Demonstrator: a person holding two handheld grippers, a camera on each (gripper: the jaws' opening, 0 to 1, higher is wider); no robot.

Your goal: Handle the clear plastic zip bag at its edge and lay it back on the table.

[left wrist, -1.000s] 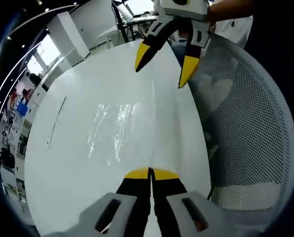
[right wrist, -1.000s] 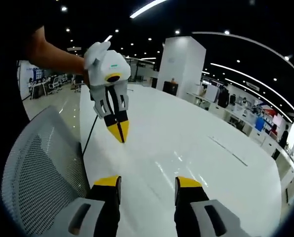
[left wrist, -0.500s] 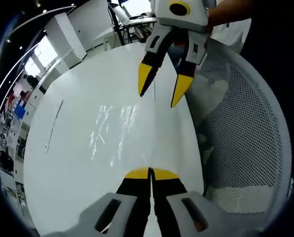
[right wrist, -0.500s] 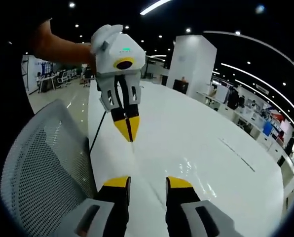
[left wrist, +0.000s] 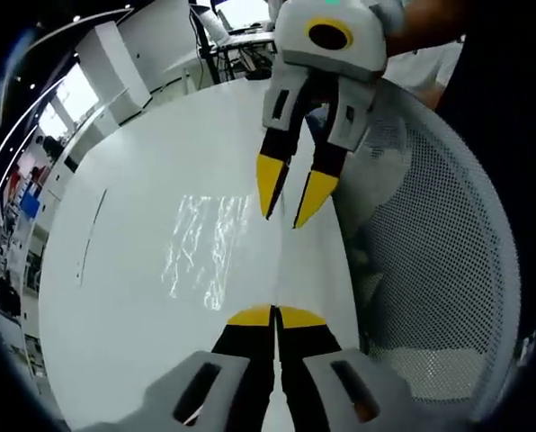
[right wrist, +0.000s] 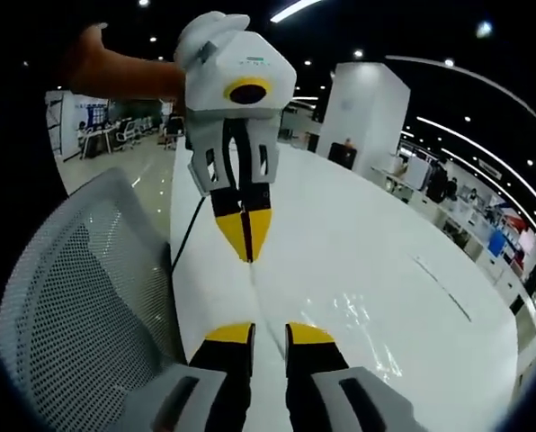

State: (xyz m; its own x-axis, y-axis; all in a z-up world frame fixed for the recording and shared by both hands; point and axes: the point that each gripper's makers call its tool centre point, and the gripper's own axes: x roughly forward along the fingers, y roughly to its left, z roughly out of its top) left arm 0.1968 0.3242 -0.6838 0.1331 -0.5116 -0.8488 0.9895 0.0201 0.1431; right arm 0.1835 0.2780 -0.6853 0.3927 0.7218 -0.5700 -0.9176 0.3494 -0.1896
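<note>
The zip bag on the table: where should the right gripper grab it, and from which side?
Grip the zip bag at its near edge, probably coming in low from the chair side. It lies flat on the white table, so only a thin edge offers a pinch. The right gripper hovers open there; the left gripper is shut.

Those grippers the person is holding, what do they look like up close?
Each gripper has a pale grey-white plastic body, a round yellow-ringed lens and two black jaws ending in pointed yellow tips. The right gripper and the left gripper look the same. A bare forearm shows behind the left one, with no sleeve visible on it.
</note>
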